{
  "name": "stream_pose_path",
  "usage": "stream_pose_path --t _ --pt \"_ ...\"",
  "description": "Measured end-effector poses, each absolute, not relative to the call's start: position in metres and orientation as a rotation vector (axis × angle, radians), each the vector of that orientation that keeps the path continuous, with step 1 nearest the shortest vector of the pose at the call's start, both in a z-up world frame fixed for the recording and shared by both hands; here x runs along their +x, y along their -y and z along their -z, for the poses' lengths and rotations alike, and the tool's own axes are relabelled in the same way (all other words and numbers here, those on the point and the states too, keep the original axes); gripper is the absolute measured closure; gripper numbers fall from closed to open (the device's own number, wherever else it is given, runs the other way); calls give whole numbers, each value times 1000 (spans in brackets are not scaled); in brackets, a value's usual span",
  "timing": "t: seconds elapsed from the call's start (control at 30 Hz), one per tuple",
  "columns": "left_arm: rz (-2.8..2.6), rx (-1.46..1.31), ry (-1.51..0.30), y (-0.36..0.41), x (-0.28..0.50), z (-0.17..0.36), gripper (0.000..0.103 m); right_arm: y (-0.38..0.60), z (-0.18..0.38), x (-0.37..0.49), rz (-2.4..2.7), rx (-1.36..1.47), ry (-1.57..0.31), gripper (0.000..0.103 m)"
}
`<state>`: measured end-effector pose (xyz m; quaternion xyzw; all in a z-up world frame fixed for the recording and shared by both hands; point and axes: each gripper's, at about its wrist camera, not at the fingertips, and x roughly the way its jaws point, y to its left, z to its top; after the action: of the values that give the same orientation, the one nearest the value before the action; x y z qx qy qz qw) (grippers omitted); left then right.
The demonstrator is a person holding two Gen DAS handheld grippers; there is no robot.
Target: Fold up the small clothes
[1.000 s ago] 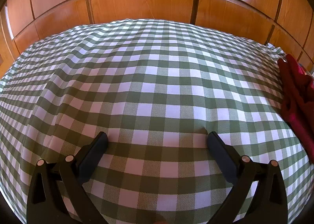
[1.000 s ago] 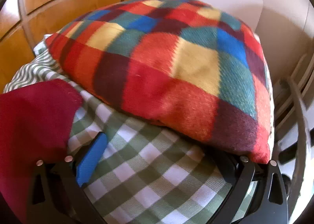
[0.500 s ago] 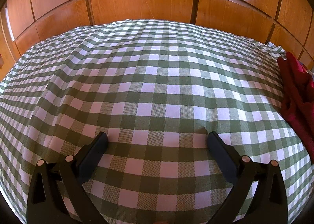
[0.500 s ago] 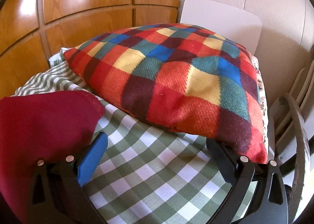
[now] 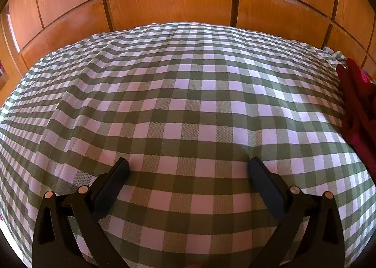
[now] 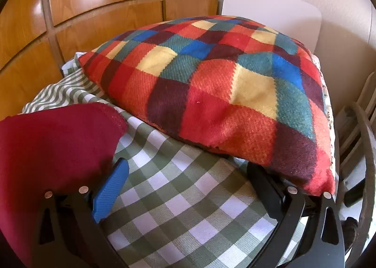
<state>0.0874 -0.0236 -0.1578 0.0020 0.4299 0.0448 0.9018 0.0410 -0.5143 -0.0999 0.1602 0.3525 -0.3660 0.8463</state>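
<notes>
While both tongs gape | red garment [image 6: 54,148] touches right tongs' [image 6: 188,174] left finger

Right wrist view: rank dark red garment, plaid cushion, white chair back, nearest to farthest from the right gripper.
1. Dark red garment: lower left, right beside the blue finger pad of the right gripper, whose jaws stand open.
2. Plaid cushion: ahead and right, on the checked cloth.
3. White chair back: behind the cushion, top right.

A green-and-white checked cloth [image 5: 188,94] is covering the surface, wrinkling toward the left. A plump multicoloured checked woven cushion [image 6: 221,94] is lying on it, with glossy orange-brown wooden panelling [image 5: 169,2] standing behind.
</notes>
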Motion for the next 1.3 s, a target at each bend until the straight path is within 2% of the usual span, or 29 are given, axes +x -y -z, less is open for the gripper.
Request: stream_pose_path --t 0.43,0.73,1.3 --pt "-92 2 -887 23 87 158 2 526 113 51 748 391 -826 3" --pt "-109 16 -905 25 89 155 2 526 112 45 742 406 -804 3" --pt "-118 44 -846 35 64 121 2 528 112 46 740 403 -804 3"
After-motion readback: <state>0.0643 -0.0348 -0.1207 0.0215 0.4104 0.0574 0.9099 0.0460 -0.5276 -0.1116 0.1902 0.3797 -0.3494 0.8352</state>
